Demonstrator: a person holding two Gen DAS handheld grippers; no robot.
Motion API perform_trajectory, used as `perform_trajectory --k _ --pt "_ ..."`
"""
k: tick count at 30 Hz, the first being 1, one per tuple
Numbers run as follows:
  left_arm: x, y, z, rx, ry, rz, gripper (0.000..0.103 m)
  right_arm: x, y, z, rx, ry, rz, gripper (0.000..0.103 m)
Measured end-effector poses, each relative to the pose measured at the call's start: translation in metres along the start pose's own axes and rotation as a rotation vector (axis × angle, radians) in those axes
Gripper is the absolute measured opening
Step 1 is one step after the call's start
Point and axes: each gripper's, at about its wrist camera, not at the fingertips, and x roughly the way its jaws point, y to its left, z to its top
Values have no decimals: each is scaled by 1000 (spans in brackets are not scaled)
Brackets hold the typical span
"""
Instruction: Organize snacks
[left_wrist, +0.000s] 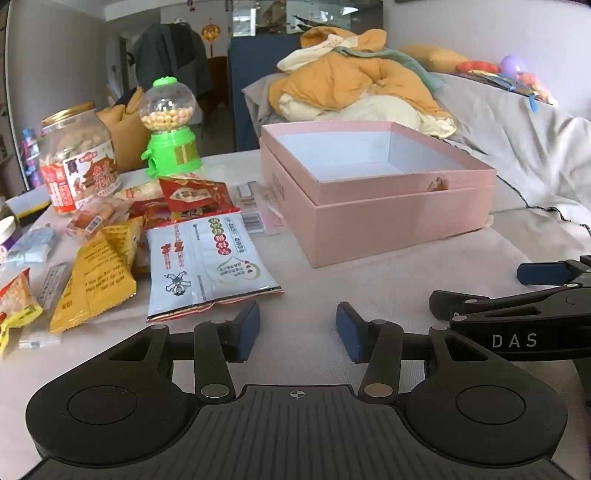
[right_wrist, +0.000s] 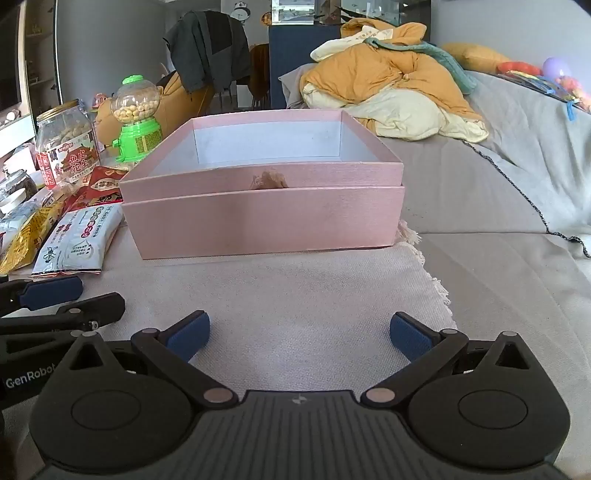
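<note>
- Our left tongs (left_wrist: 297, 330) are spread and hold nothing, low over the cloth just short of the white snack packet (left_wrist: 210, 264); we read that as lining up a first pick.
- Our right tongs (right_wrist: 299, 338) are spread wider, also holding nothing, square to the pink box (right_wrist: 266, 218).
- The box sits in its lid, open top up, so snacks drop straight in.
- The snacks lie heaped left of it, by the peanut jar (left_wrist: 75, 155).
</note>
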Motion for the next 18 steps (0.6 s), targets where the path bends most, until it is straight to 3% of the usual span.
perform_trajectory --k 18 --pt "0 1 0 3 0 2 53 0 0 1 -4 8 -3 103"
